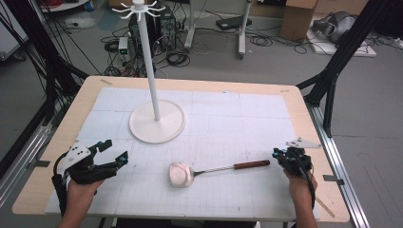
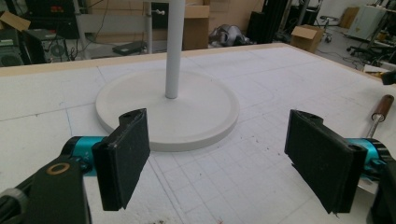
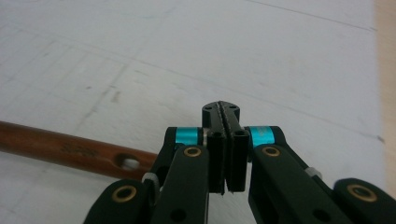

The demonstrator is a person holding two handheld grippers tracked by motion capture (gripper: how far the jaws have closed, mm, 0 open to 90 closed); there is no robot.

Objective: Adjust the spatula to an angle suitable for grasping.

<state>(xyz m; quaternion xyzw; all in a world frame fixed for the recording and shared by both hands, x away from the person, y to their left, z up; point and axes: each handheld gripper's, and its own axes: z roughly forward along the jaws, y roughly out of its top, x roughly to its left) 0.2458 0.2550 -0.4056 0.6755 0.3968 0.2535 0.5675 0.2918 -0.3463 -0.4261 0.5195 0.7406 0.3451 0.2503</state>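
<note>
Left claw (image 1: 112, 151) agape, right claw (image 1: 275, 153) closed

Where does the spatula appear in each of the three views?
High view: the spatula lies low in the middle, head to the left, wooden handle pointing right toward the right claw.
Left gripper view: its handle end shows at the right edge, above the right jaw.
Right gripper view: its handle crosses the lower left, passing behind the shut claw.
Shared landmark: the white gridded mat under it.
</note>
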